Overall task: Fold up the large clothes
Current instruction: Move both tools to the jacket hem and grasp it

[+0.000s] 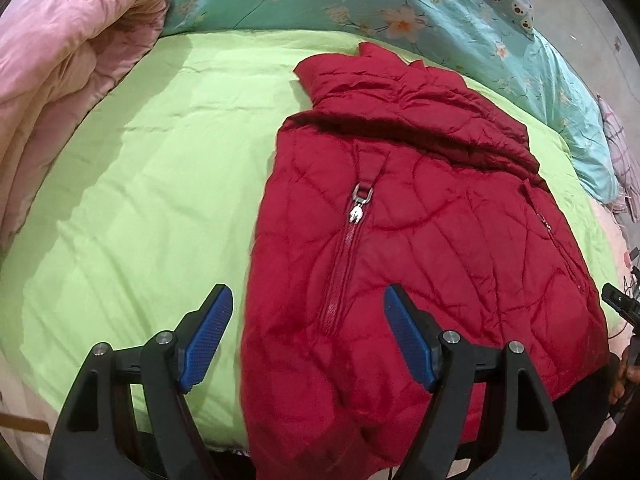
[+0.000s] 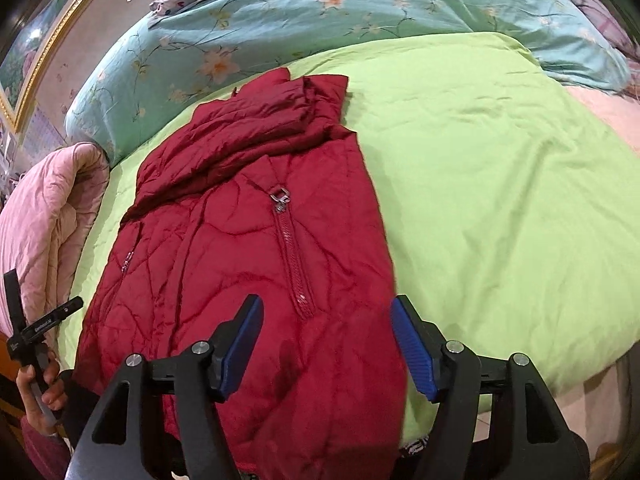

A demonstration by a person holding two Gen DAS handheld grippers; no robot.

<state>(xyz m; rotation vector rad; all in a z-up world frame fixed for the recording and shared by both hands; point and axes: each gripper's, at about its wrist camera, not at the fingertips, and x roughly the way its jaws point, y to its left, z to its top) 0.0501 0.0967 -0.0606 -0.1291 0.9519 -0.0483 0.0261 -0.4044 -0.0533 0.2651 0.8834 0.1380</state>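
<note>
Below both hand-held grippers (image 1: 308, 336) (image 2: 326, 348) — red jacket (image 1: 420, 248), flat

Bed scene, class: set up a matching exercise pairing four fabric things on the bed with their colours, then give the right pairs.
Things:
1. quilted jacket
2. top bedspread
3. rolled-up quilt
4. floral duvet

Colours:
A. turquoise with flowers
B. pale pink
C. dark red
D. lime green

Pairs: 1-C, 2-D, 3-B, 4-A
</note>
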